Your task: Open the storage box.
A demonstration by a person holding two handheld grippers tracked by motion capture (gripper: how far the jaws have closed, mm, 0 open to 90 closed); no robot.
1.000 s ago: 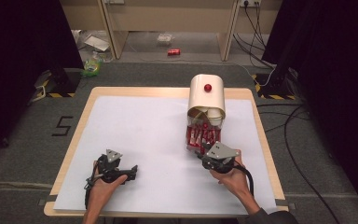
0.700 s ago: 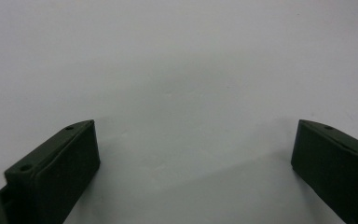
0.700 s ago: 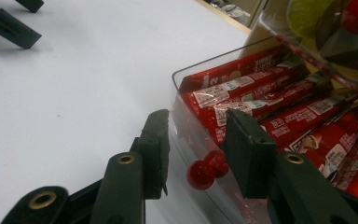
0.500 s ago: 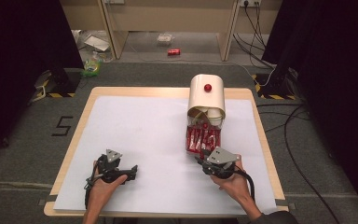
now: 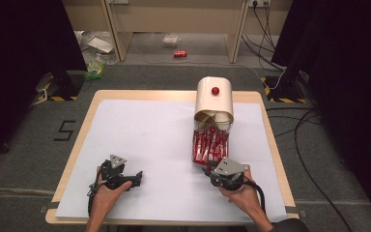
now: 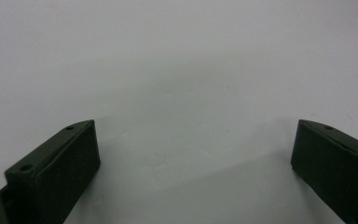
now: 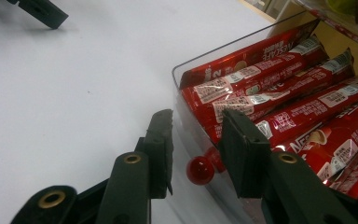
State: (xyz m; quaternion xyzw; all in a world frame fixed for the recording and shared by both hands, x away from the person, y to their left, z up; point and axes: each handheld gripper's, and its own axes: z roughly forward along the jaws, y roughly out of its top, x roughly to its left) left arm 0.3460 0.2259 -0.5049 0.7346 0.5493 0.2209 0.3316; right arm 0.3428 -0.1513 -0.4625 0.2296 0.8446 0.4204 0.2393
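A cream dispenser box [image 5: 214,100] with a red knob [image 5: 215,90] stands at the table's far right. Its clear drawer [image 7: 186,70] is pulled out toward me and holds several red stick packets [image 5: 209,145] [image 7: 261,88]. A small red knob [image 7: 200,170] sits on the drawer's front. My right gripper [image 5: 207,170] [image 7: 196,116] is open, and its jaws have just been closing with that knob between them, untouched. My left gripper [image 5: 136,178] [image 6: 193,135] rests open on the white sheet at the near left, with nothing between its jaws.
A white sheet [image 5: 149,140] covers the wooden table [image 5: 89,111]. On the floor beyond lie a red can [image 5: 180,53], a green object [image 5: 95,67] and cables [image 5: 294,125] at the right. One left gripper jaw [image 7: 42,11] appears in the right gripper view.
My right gripper has shifted slightly toward the table's near edge. The left hand and its gripper have stayed put.
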